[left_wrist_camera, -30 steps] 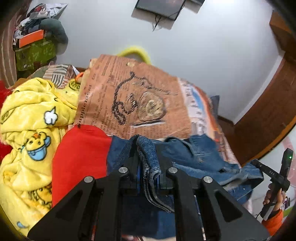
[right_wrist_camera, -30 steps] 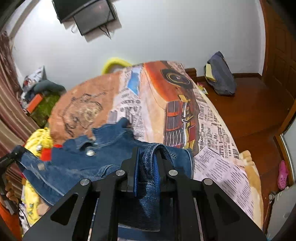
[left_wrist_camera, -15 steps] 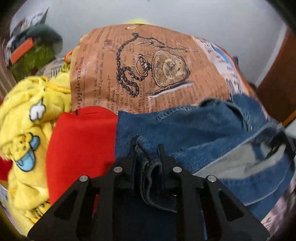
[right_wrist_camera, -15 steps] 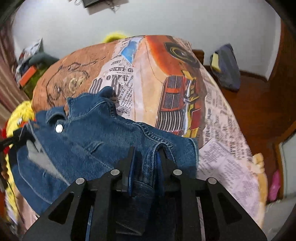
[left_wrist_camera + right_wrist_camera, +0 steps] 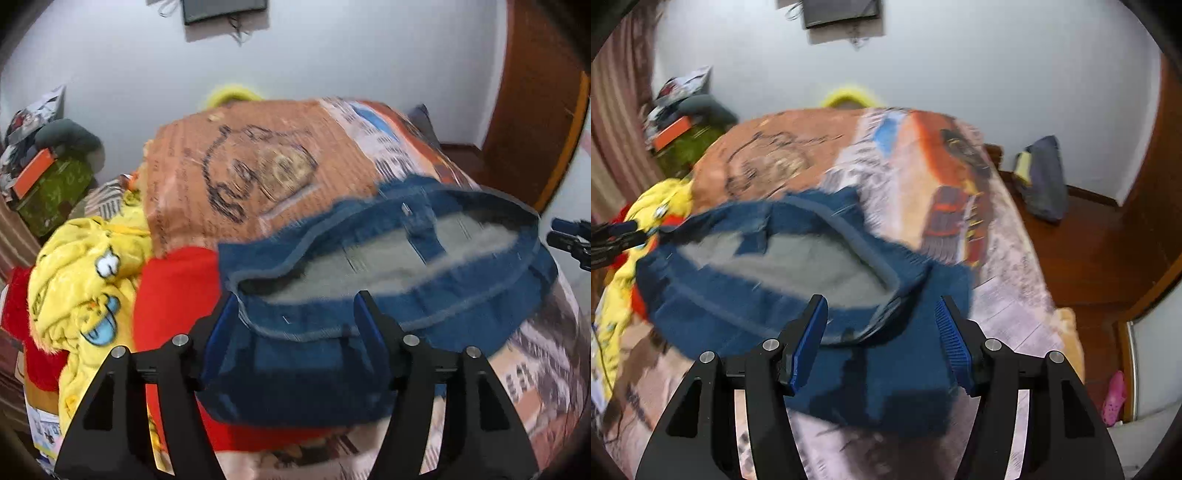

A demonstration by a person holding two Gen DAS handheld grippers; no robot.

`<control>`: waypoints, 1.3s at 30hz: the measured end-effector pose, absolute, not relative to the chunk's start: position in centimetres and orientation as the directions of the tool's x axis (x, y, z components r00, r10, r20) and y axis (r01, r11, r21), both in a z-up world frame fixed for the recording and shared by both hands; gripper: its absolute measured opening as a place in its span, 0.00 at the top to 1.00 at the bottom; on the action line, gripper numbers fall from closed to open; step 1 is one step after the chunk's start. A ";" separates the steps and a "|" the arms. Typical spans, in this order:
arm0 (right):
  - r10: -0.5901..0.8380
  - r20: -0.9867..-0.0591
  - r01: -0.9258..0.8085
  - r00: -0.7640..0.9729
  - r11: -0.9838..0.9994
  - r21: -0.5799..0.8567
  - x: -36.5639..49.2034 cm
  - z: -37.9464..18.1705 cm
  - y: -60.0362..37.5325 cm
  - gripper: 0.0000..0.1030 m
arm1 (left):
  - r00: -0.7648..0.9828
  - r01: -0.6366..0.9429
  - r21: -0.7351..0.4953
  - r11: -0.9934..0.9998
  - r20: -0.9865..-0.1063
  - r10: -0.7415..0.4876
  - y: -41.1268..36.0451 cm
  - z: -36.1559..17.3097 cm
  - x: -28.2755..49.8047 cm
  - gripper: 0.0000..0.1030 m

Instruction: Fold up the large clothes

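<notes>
A blue denim jacket point(image 5: 424, 295) with a grey lining lies folded over on the printed bedspread point(image 5: 258, 166). My left gripper point(image 5: 295, 325) hovers over its left end with jaws opening; denim lies between the fingers but the pads do not press it. The jacket point(image 5: 768, 295) also fills the right wrist view. There my right gripper point(image 5: 881, 325) stands over the jacket's right end, its jaws opening too, with cloth below and between the blue pads, untouched. The right gripper's tip point(image 5: 570, 240) shows at the left wrist view's far right edge.
A red garment point(image 5: 173, 288) and a yellow cartoon-print blanket point(image 5: 85, 280) lie left of the jacket. Boxes and clutter point(image 5: 48, 177) stand in the left corner. A dark bag point(image 5: 1043, 181) leans on the wall, with wooden floor point(image 5: 1082, 258) and a pink shoe point(image 5: 1113, 398) right of the bed.
Both grippers were shut on folds of denim and have let go, their jaws now spread. The jacket has dropped onto the bed with its grey lining showing.
</notes>
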State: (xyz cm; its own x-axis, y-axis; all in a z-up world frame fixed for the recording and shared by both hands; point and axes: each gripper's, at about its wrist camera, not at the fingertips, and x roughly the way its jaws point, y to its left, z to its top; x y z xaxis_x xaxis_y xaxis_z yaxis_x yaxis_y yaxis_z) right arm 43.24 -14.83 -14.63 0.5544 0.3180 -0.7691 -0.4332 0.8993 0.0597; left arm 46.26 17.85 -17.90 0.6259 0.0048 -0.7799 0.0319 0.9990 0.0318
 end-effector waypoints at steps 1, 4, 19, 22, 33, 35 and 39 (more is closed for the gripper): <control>0.326 -0.778 -0.450 0.536 0.891 0.063 42.8 -15.1 -14.2 0.45 | 0.614 0.041 0.033 0.999 -0.789 0.001 17.4 -18.4 46.0 0.38; 0.350 -0.798 -0.488 0.491 0.869 0.081 41.7 -16.5 -12.8 0.45 | 0.558 0.064 0.017 0.998 -0.830 -0.021 16.3 -21.0 45.7 0.38; 0.302 -0.833 -0.517 0.464 0.856 0.022 48.6 -18.5 -5.8 0.45 | 0.513 -0.025 0.066 0.998 -0.855 0.070 16.4 -24.1 54.2 0.37; 0.239 -0.820 -0.436 0.520 0.900 -0.015 51.9 -17.3 -5.7 0.45 | 0.519 -0.107 0.078 0.991 -0.846 0.122 18.6 -23.0 57.4 0.38; 0.370 -0.766 -0.416 0.526 0.897 0.148 49.6 -14.8 -7.0 0.44 | 0.597 -0.172 0.065 0.983 -0.787 0.157 23.6 -18.3 53.9 0.37; 0.391 -0.764 -0.454 0.512 0.879 0.146 48.2 -15.0 -6.0 0.45 | 0.589 -0.122 0.083 0.989 -0.796 0.139 23.0 -18.6 52.1 0.37; 0.423 -0.773 -0.539 0.474 0.833 0.125 45.2 -16.0 -3.4 0.44 | 0.579 -0.031 0.086 0.996 -0.810 0.088 21.0 -19.5 49.5 0.37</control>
State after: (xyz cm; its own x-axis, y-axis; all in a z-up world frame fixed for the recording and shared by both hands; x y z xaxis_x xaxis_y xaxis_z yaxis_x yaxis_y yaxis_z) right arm 45.21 -3.40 -16.05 0.4737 0.4229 -0.7725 -0.5391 0.8329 0.1253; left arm 49.47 21.00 -19.55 0.5794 0.0882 -0.8102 -0.0312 0.9958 0.0861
